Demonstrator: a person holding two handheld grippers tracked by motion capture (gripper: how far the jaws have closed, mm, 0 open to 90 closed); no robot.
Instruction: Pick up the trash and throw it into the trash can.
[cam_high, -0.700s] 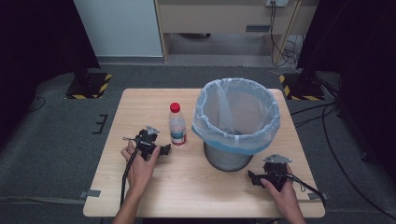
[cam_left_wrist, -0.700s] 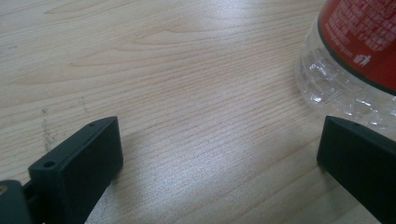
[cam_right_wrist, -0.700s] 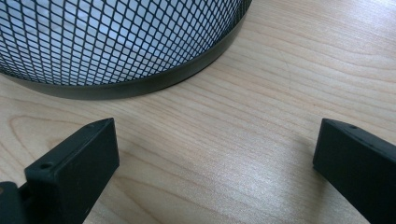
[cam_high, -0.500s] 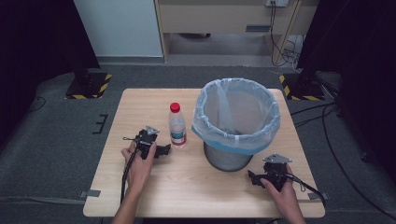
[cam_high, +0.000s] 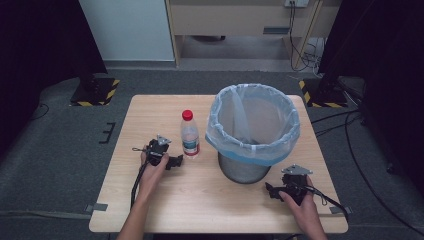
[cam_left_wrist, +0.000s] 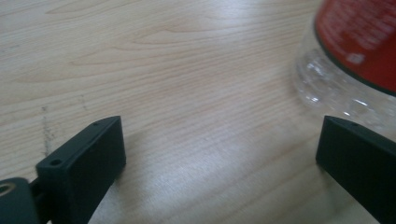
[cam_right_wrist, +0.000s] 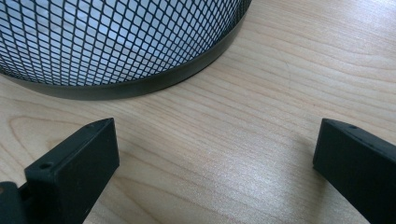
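Since the earlier frame we see the left gripper (cam_high: 175, 161) edge a little closer to the bottle (cam_high: 190, 134), while the right gripper (cam_high: 272, 191) has hardly moved. Both sets of jaws stand wide apart with nothing between them. The bottle stands upright on the pale wooden table (cam_high: 150, 120), just beside the left gripper's far jaw and near the mesh bin (cam_high: 252, 132) with its blue-rimmed liner. Around the table we find grey carpet (cam_high: 55, 150), black curtains (cam_high: 35, 45) and loose cables (cam_high: 360, 165).

L gripper (cam_high: 172, 162) & R gripper (cam_high: 272, 191): fingers wide apart, low, nothing held.
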